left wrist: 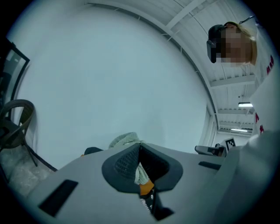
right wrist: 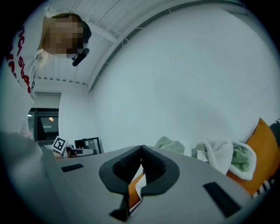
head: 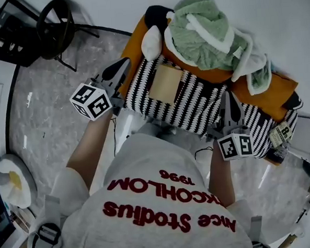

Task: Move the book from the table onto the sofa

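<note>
A tan book [head: 165, 82] lies flat on the black-and-white striped throw [head: 196, 105] that covers the orange sofa [head: 268, 90]. My left gripper [head: 116, 71] is held up at the sofa's left end, shut and empty, a short way left of the book. To the book's right, my right gripper [head: 230, 110] hovers over the throw, shut with nothing in it. The jaws meet in the left gripper view [left wrist: 139, 149] and in the right gripper view [right wrist: 141, 152], and both views face a pale wall. The book shows in neither gripper view.
A green and white blanket [head: 207, 31] is heaped on the sofa's back, with a white cushion [head: 151, 42] beside it. A black chair [head: 55, 27] stands far left on the marble floor. A round white stand [head: 12, 179] is near left. Small boxes [head: 281, 134] sit at the right.
</note>
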`<state>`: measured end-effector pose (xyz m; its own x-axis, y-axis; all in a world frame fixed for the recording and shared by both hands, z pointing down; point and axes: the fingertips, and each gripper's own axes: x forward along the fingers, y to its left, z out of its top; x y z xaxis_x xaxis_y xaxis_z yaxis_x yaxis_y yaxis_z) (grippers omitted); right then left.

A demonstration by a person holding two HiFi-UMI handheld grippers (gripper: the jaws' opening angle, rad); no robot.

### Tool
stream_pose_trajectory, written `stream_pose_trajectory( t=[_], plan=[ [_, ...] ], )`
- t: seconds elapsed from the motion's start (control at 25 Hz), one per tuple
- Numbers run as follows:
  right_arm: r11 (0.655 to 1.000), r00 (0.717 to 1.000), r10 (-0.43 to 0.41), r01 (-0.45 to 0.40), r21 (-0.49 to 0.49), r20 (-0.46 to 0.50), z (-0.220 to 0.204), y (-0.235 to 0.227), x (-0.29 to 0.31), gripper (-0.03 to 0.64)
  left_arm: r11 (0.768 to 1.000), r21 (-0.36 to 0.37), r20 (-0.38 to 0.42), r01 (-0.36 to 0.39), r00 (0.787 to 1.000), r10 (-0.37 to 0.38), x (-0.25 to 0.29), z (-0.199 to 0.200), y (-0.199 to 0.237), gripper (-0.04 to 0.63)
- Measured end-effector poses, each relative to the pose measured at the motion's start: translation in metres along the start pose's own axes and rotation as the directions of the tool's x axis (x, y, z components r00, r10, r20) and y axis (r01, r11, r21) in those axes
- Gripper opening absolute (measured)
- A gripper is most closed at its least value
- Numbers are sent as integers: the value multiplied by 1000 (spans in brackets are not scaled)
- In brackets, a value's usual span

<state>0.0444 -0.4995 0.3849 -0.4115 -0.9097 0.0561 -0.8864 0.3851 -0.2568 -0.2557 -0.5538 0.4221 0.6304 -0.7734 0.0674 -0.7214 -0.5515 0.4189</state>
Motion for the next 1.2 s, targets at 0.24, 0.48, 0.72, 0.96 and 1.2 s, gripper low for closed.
stream_pose_trajectory(
  t=[0.24,0.48,0.72,0.96,1.2],
  plan=[
    [999,998,-6,9,-46,55,30,10,-22,26,997,76,110,-21,994,12,-21,31,-21,17],
    [995,997,-19,26,-99,75,44,12,-29,26,996,83,137,-21,990,9,-22,36,-32,17],
    [993,996,-13,24,-120,87,49,14,-27,26,996,87,136,-21,991,9,-21,36,-31,17],
    [994,996,-22,31,-104,86,46,8,-25,26,996,83,129,-22,992,11,-17,34,-30,17],
    [994,996,-27,35,-100,83,44,6,-26,26,997,78,122,-25,992,16,-16,31,-30,17]
  ],
)
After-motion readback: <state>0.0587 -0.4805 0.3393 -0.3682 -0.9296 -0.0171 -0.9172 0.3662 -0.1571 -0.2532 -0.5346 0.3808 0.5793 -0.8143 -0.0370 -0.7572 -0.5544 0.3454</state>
